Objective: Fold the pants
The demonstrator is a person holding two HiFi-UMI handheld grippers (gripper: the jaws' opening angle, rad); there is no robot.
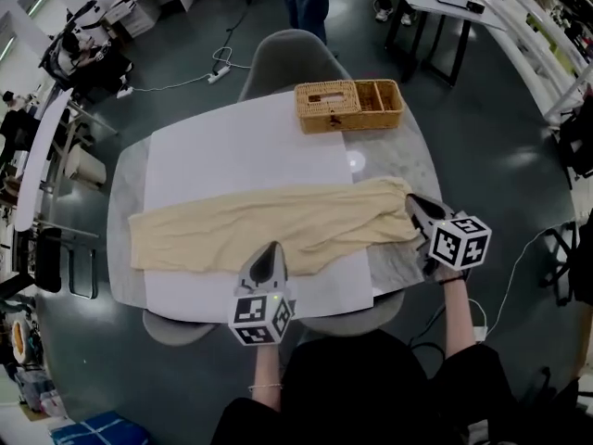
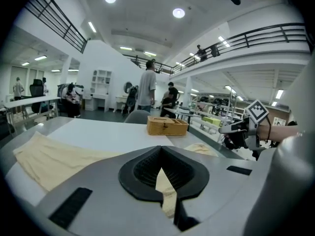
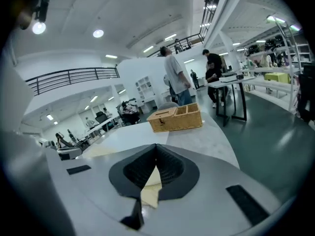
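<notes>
- Underneath left claw (image 1: 269, 248) and right claw (image 1: 414, 202): rounded grey bench (image 1: 398, 160), with a white sheet (image 1: 241, 146) over its middle.
- Stretched flat from far to the left of the left claw across to the right claw: cream pants (image 1: 232, 225), rumpled along the near edge between the two claws.
- Well beyond both claws, on the bench's far side: woven basket (image 1: 349, 106), clear of the pants.
- Left claw: clamped on the pants' near edge, cloth pinched between the jaws.
- Right claw: likewise closed tight on the pants' right-hand end.
</notes>
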